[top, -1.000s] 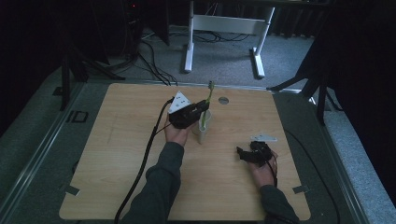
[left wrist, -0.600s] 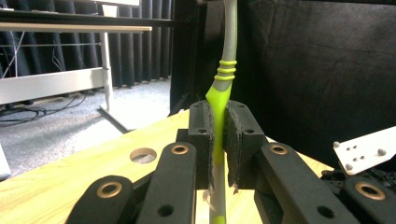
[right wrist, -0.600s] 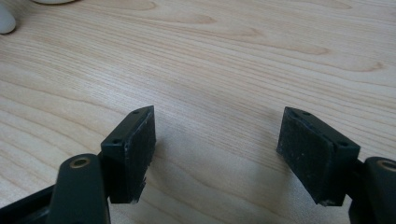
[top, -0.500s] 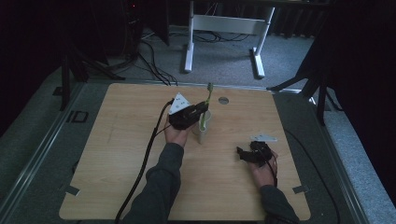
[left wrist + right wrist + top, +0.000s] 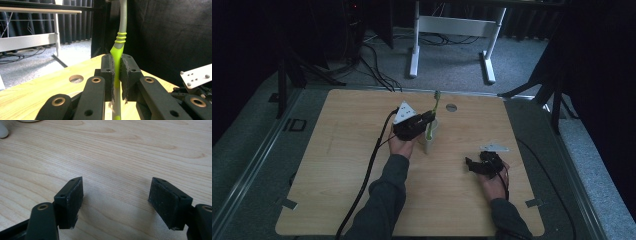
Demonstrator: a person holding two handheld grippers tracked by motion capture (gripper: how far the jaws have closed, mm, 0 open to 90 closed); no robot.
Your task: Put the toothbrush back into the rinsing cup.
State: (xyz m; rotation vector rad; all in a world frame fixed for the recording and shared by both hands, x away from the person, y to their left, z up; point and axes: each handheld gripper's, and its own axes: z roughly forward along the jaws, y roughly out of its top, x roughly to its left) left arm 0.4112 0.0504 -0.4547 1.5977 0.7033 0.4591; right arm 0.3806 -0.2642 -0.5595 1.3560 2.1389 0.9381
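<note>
The left forearm, in a dark sleeve, reaches up the middle of the desk [image 5: 337, 165], and the hand carries the left tongs [image 5: 428, 120] with their tips turned toward the person's right, level with the desk top. They are clamped on a toothbrush [image 5: 432, 112], the two black pads pressing the yellow-green part of its handle from either side. The toothbrush stands nearly upright with its lower end down in a small pale cup [image 5: 430, 141] near the middle of the desk, just beside the left hand.

The right forearm lies along the near right part of the desk, and the right tongs [image 5: 472, 165] rest low there, well apart from the cup, pointing toward the person's left. Their jaws stand wide apart with nothing but bare wood between them.

From above, the room is dim and the brush head is too small to make out. In the left gripper view the toothbrush [image 5: 118, 50] runs off the top edge, and its lower end is hidden behind the pads [image 5: 127, 72]. The cup's inside cannot be seen.

The desk is light wood with a clear grain and rounded corners, with a round hole [image 5: 451, 107] near its far edge. The toothbrush handle is smooth plastic, grey above and bright yellow-green below, with three thin raised rings where the colours meet. The pads are matt black blocks with a rough, slightly frayed face. A thick black cable [image 5: 362, 185] trails from the left tongs beside the sleeve.
</note>
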